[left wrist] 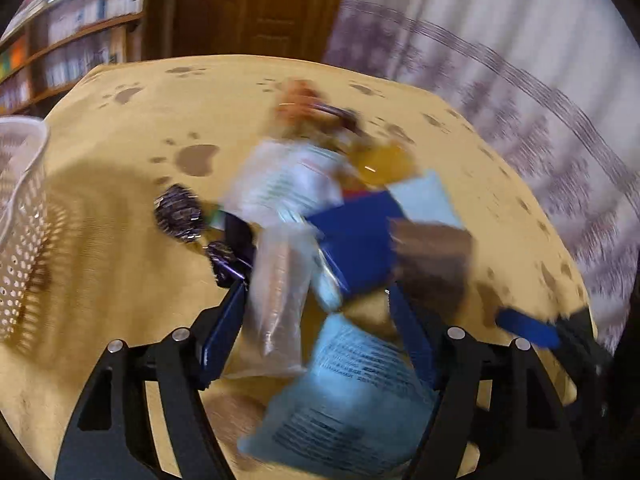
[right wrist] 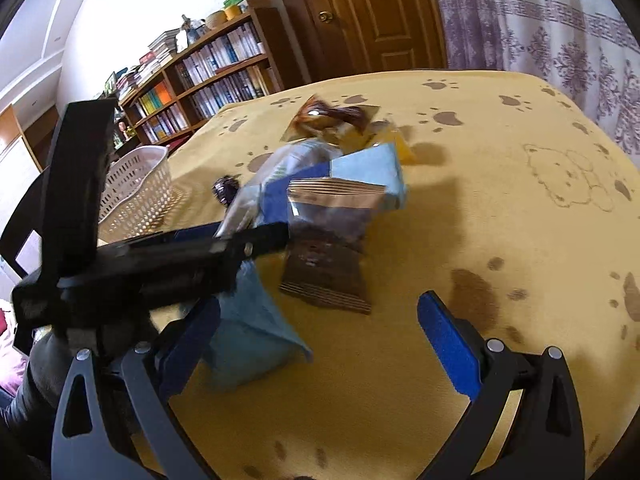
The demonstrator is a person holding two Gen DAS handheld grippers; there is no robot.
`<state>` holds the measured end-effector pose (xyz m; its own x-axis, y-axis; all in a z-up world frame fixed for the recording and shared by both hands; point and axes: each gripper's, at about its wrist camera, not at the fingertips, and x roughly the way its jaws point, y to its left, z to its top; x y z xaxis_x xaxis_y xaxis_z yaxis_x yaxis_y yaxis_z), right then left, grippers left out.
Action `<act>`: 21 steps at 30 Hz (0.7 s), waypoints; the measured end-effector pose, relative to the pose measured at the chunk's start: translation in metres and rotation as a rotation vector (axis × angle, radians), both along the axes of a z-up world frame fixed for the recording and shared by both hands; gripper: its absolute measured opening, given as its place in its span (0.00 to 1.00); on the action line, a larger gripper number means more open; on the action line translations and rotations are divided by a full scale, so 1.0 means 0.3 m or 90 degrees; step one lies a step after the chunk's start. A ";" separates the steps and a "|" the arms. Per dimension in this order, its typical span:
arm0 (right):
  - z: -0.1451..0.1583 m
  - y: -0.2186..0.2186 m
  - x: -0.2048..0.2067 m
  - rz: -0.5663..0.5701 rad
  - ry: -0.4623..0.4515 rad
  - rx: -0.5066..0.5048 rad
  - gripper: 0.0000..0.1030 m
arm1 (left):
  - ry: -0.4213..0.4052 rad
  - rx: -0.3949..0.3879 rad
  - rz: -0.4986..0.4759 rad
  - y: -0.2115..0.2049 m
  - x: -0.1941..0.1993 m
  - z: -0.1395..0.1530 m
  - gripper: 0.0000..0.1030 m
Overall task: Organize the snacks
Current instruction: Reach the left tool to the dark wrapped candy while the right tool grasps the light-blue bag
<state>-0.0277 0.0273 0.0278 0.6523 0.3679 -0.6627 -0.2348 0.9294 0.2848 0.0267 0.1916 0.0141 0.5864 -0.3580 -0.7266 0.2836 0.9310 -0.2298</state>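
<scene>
From my left wrist the picture is smeared with motion. My left claw (left wrist: 320, 312) stands with its jaws apart, straddling the near side of the snack pile (left wrist: 332, 216) on the yellow paw-print cloth (left wrist: 120, 240). A clear packet (left wrist: 280, 300) and a pale blue packet (left wrist: 348, 400) lie between the fingers; whether either pad touches a packet I cannot tell through the blur. I judge the jaws are spread this wide because the packets are flat, soft and overlapping, so I need room around one before closing. A dark foil-wrapped sweet (left wrist: 178, 214) lies just left of the pile. The white lattice basket (left wrist: 20, 220) stands at the far left, well apart from the snacks; its inside is not shown here.

From my right wrist, my right claw (right wrist: 320, 320) is also spread and clamped on nothing, hovering over bare cloth just beside a brown packet (right wrist: 328, 256). My left claw crosses in from the left, its black body reaching over the pile and hiding part of it. I judge the right one waits clear so the two do not collide. The basket sits behind it near the table's edge; I can see only its rim and wall, so what it holds I cannot say.
</scene>
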 end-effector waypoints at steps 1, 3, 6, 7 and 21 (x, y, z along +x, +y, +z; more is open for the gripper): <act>0.000 -0.012 -0.005 -0.003 0.001 -0.001 0.95 | 0.002 -0.007 0.001 0.007 -0.009 0.006 0.71; 0.002 -0.026 -0.015 -0.006 0.000 0.000 0.95 | -0.004 -0.012 0.017 0.038 -0.017 0.021 0.71; 0.014 -0.022 -0.031 0.009 -0.009 0.006 0.95 | -0.012 -0.011 0.057 0.117 -0.023 0.049 0.71; 0.020 -0.010 -0.038 0.022 -0.015 0.007 0.95 | -0.014 -0.007 0.069 0.140 -0.022 0.055 0.71; -0.023 0.226 0.003 0.183 -0.016 -0.094 0.81 | 0.006 0.007 0.113 0.244 -0.015 0.045 0.71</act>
